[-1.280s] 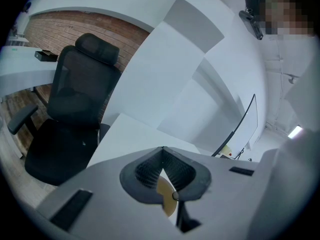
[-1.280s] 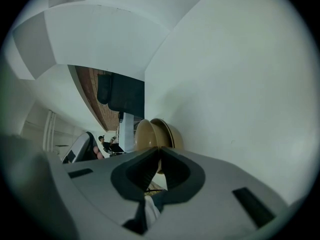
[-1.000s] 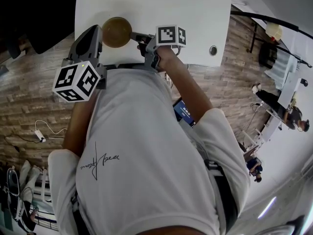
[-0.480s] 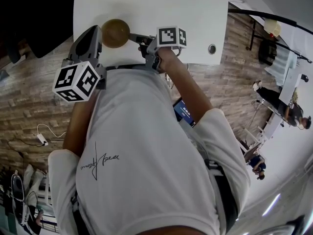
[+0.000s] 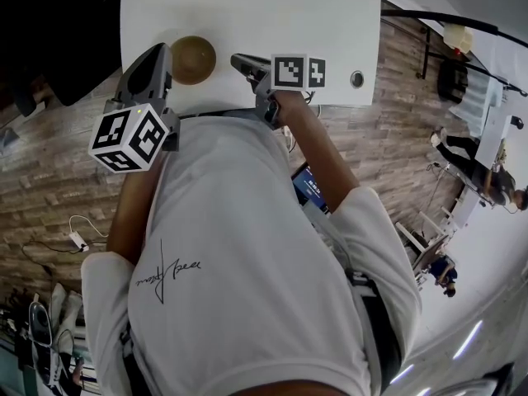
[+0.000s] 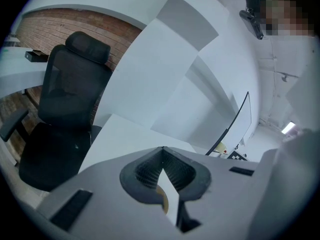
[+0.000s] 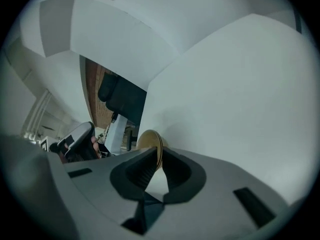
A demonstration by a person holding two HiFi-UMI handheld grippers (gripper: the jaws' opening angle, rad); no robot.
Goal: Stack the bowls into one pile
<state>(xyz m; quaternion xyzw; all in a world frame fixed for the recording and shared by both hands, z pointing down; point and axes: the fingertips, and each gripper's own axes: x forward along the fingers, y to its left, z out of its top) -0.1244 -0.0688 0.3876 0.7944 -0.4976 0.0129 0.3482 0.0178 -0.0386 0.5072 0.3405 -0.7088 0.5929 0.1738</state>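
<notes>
One brown bowl pile (image 5: 193, 58) sits on the white table (image 5: 272, 15) near its front edge. My right gripper (image 5: 238, 59) is just right of the pile, apart from it, its jaws a narrow gap open and empty. In the right gripper view the bowl (image 7: 149, 138) shows edge-on beyond the right gripper (image 7: 154, 156). My left gripper (image 5: 158, 52) hovers at the pile's left side, shut on nothing. In the left gripper view a sliver of the bowl (image 6: 162, 200) shows below the left gripper (image 6: 162, 150).
A black office chair (image 6: 65, 109) stands beyond the table's left end. A round cable hole (image 5: 356, 79) is in the table's front right corner. Wooden floor (image 5: 49, 163) surrounds the table. People stand far off at the right (image 5: 487, 184).
My right gripper has let go of the bowl's right rim and pulled back to the right. The bowl pile stays on the table. The left gripper has not moved.
</notes>
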